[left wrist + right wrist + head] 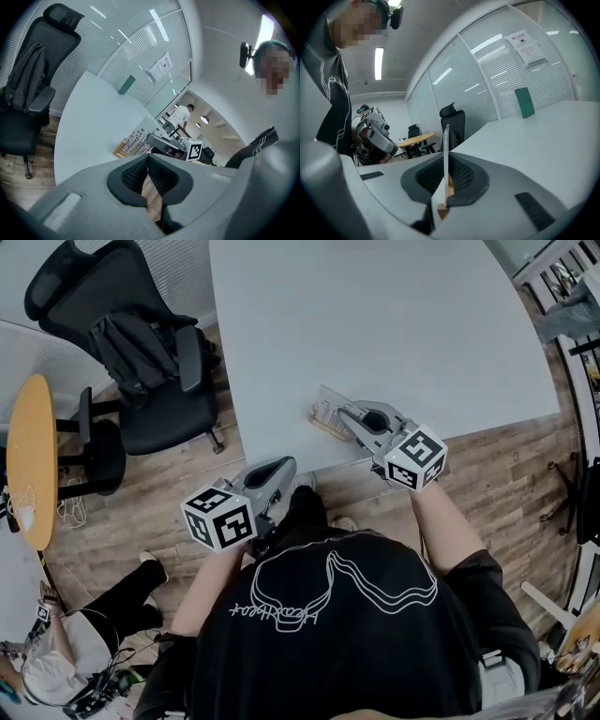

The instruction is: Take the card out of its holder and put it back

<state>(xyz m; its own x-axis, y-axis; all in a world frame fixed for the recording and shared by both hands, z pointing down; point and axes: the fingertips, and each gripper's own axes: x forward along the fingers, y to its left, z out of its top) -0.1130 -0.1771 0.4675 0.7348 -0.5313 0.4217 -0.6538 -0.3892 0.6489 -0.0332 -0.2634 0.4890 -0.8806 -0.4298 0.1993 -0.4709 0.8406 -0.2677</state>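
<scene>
Nearest the lens, the right gripper (446, 161) has its jaws drawn together on the card (446, 140). The card is a thin white sheet, seen edge-on and upright between the ribbed pads. Its foot meets the wooden holder (446, 191), which also lies low between the jaws. In the head view the card and holder stand near the front edge of the white table (375, 324), at about one o'clock from the picture's middle. The right gripper reaches them from four o'clock. The left gripper (149, 159) is closed and holds nothing (only floor (141, 549) shows through the gap under its pads). It hangs off the table's edge at seven o'clock of the holder. A black office chair (141, 352) stands at ten o'clock, and a round wooden table (28, 456) at nine.
</scene>
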